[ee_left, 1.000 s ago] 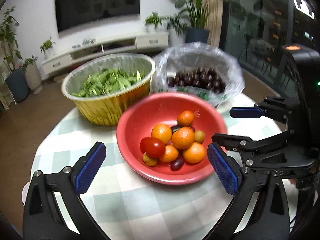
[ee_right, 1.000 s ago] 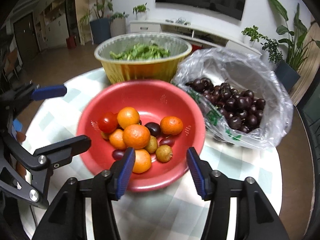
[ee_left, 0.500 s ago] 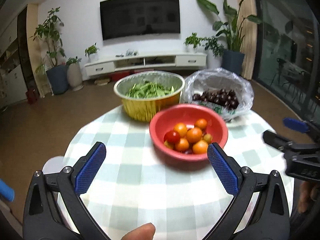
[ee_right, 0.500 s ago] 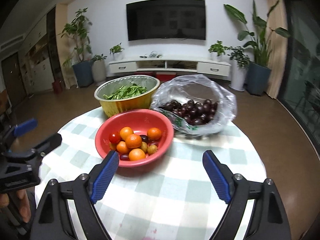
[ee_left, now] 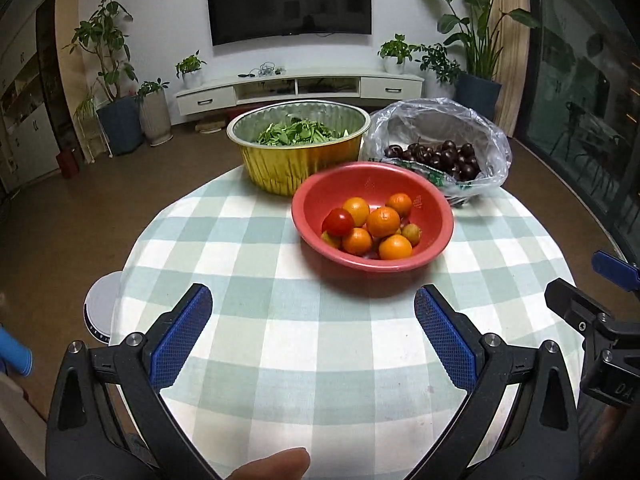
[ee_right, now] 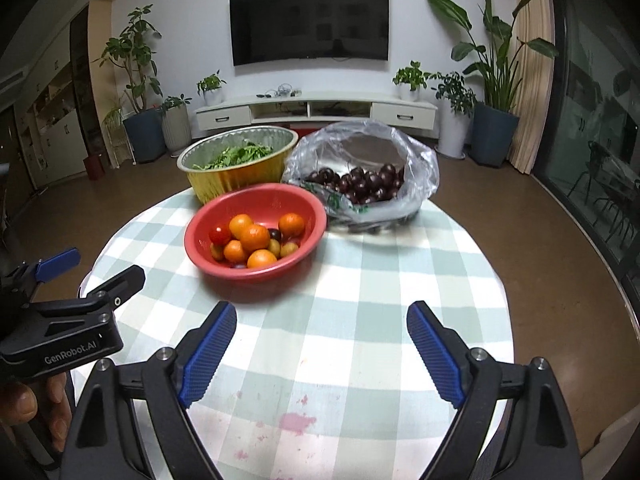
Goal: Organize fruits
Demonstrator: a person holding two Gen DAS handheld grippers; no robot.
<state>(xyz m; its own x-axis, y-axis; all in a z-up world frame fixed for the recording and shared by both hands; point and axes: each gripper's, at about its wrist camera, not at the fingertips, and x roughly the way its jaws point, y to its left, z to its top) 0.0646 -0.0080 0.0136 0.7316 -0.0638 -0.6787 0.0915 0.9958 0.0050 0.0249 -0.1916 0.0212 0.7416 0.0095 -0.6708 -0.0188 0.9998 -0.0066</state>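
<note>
Bowl (ee_left: 372, 264) near wall hides lowest fruit. Bag (ee_right: 420, 168) folds obscure some cherries (ee_right: 360, 184). Right gripper (ee_left: 600, 304) cut by frame edge.

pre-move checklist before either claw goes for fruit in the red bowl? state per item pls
1. Left claw open, nothing held: ok.
2. Right claw open, nothing held: ok.
3. Red bowl upright on the tablecloth, nothing between it and either claw: ok.
4. Top fruit exposed: oranges and tomato uncovered: ok.
5. Bag of cherries apart from the bowl rim: cannot tell, they look very close.
6. Destination for sorted fruit: cannot tell; gold foil pan holds greens.
</note>
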